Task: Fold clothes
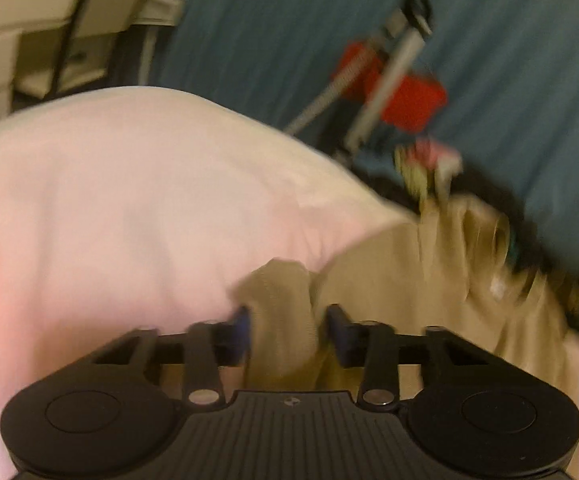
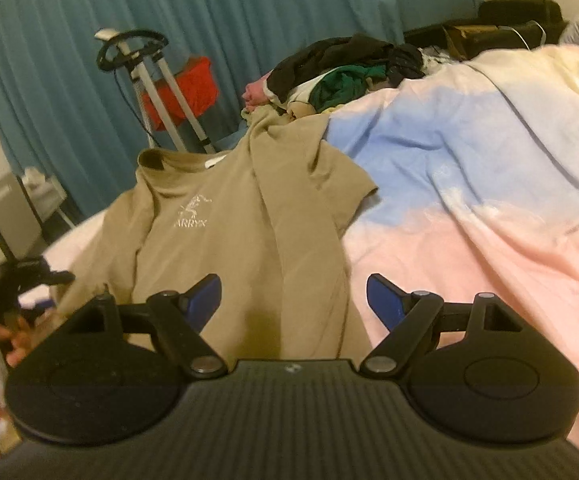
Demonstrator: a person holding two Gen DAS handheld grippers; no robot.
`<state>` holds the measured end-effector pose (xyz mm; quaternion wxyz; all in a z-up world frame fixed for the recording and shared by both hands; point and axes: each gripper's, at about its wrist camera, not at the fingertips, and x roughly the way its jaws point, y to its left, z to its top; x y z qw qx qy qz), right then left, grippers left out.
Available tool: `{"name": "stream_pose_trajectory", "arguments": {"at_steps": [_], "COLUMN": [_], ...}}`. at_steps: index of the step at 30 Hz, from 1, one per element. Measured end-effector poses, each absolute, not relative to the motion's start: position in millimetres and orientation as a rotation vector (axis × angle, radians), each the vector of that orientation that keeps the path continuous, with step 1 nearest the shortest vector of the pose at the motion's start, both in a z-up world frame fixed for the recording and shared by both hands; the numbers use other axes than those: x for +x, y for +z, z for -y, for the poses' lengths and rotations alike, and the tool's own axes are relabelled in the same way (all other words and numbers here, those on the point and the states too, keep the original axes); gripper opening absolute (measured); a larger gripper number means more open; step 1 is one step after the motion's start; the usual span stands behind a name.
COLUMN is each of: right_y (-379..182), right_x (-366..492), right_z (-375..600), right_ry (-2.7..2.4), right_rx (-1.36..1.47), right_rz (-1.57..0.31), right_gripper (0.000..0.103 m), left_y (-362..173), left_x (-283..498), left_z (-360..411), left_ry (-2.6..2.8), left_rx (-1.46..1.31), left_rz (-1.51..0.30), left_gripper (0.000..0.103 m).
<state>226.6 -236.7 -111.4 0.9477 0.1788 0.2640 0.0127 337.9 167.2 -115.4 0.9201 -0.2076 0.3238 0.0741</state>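
A tan T-shirt (image 2: 229, 232) with a white chest logo lies on the bed, rumpled, collar toward the far left. My right gripper (image 2: 293, 300) hovers open over its lower hem, jaws wide apart, holding nothing. In the blurred left wrist view my left gripper (image 1: 287, 330) has a bunched fold of the tan shirt (image 1: 285, 312) between its blue pads. The left gripper also shows in the right wrist view (image 2: 21, 276) at the shirt's left edge, with the hand behind it.
A pink, blue and cream bedspread (image 2: 489, 200) covers the bed. A pile of dark and green clothes (image 2: 349, 68) lies at the far end. A red trolley (image 2: 177, 92) stands by teal curtains (image 2: 249, 12). White furniture (image 1: 29, 32) is at the left.
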Motion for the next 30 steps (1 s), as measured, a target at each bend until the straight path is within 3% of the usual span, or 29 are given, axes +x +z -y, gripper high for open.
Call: {"name": "stream_pose_trajectory", "arguments": {"at_steps": [1,4,10,13,14,19,24,30], "right_y": [-112.4,-114.1,-111.1,-110.6,-110.8,-113.2,-107.5,-89.5], "right_x": [229.3,233.3,240.3,244.6,246.5,254.7,251.7,223.4], "right_z": [233.4,225.6,219.8,217.2,216.3,209.2,201.9,197.7], "right_ry": [0.030,0.034,0.029,0.025,0.025,0.032,0.051,0.070], "right_rx": [0.342,0.298,0.281,0.267,0.263,0.244,0.226,0.176], "right_rz": [-0.534,-0.518,-0.486,-0.480,-0.480,-0.476,-0.461,-0.446], "right_gripper": [0.081,0.081,0.081,0.081,0.081,0.081,0.081,0.081], "left_y": [-114.2,-95.0,-17.8,-14.4,-21.0,-52.4,-53.4,-44.7], "left_x": [346.9,370.7,441.8,471.4,477.3,467.3,403.5,267.7], "left_z": [-164.4,-168.8,-196.4,-211.7,-218.4,-229.1,-210.7,-183.6], "left_ry": [0.140,0.147,0.383,0.542,0.533,0.492,0.355,0.258], "left_rx": [-0.377,-0.323,-0.179,-0.128,-0.170,-0.301,-0.347,-0.329], "left_rz": [-0.692,-0.710,-0.554,-0.545,-0.566,-0.659,-0.795,-0.998], "left_gripper": [0.007,0.005,0.005,0.007,0.009,0.058,0.062,0.070]}}
